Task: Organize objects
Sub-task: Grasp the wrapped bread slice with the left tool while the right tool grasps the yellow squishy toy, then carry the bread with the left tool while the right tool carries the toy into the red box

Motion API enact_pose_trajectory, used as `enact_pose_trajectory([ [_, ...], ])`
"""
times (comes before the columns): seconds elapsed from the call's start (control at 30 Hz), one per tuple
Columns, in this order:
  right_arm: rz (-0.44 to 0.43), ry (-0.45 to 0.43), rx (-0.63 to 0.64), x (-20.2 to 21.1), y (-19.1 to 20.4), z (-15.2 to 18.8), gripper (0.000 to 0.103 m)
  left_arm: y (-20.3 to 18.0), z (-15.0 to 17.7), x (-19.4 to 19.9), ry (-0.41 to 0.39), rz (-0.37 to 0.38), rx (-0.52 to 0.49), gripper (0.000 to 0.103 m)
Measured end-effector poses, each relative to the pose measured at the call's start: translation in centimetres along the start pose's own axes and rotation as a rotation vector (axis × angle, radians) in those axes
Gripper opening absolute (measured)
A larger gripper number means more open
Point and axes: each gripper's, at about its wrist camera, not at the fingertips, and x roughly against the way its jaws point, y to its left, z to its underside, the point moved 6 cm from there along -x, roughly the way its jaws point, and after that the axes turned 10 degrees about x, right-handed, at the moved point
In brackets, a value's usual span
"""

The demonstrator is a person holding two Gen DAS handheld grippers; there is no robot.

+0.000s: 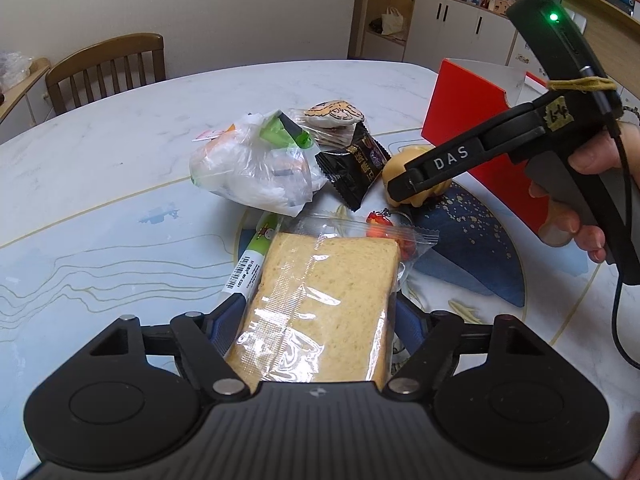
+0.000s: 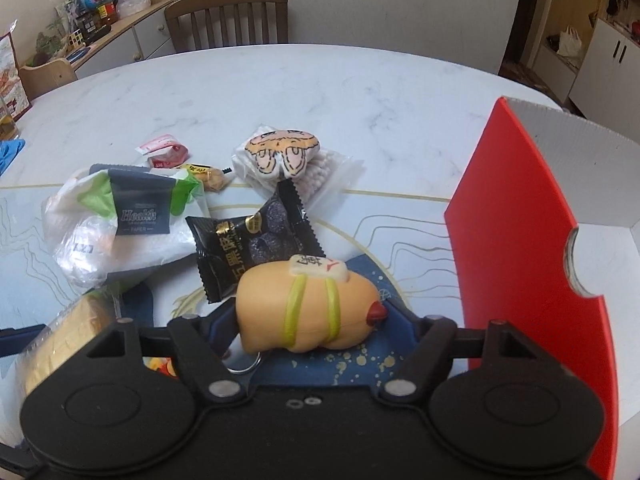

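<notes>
**Both grippers closed around soft items on the marble table**

The left gripper (image 1: pixel 316 320) has a wrapped slice of bread (image 1: pixel 320 300) between its blue pads; the pads sit against the wrapper on both sides, so the tongs are clamped on it. The bread lies on the table (image 1: pixel 120 160), partly over a green-and-white tube (image 1: pixel 256 256).

The right gripper (image 2: pixel 316 320) holds a tan squishy toy (image 2: pixel 308 308) with yellow bands and a small red tip. Its pads touch both ends of the toy, so these tongs are clamped too. A metal ring (image 2: pixel 244 362) lies just below the toy.

Beyond the toy lies a black snack packet (image 2: pixel 256 240), beside a clear plastic bag of paper goods (image 2: pixel 120 224) and a bagged cartoon cushion (image 2: pixel 284 156). A red-and-white box (image 2: pixel 520 240) stands open on the right, near the toy but apart from it. A wooden chair (image 2: pixel 228 16) stands at the far edge of the table
</notes>
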Motion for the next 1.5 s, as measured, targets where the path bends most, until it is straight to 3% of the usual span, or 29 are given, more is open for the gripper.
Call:
enact_pose_trajectory([
  [0.67, -0.011, -0.052, -0.016, 8.8, 0.5, 0.2, 0.073, -1.0, -0.4, 4.5, -0.026, 0.020, 0.041, 0.075],
  [1.07, -0.024, -0.123, 0.011, 15.0, -0.1, 1.0, 0.073, -1.7, -0.8, 8.5, -0.090, 0.004, 0.100, 0.075],
  [1.5, -0.036, -0.192, 0.063, 18.1, -5.7, 2.0, 0.073, -9.5, -5.1, 9.7, -0.152, 0.000, 0.049, 0.075],
])
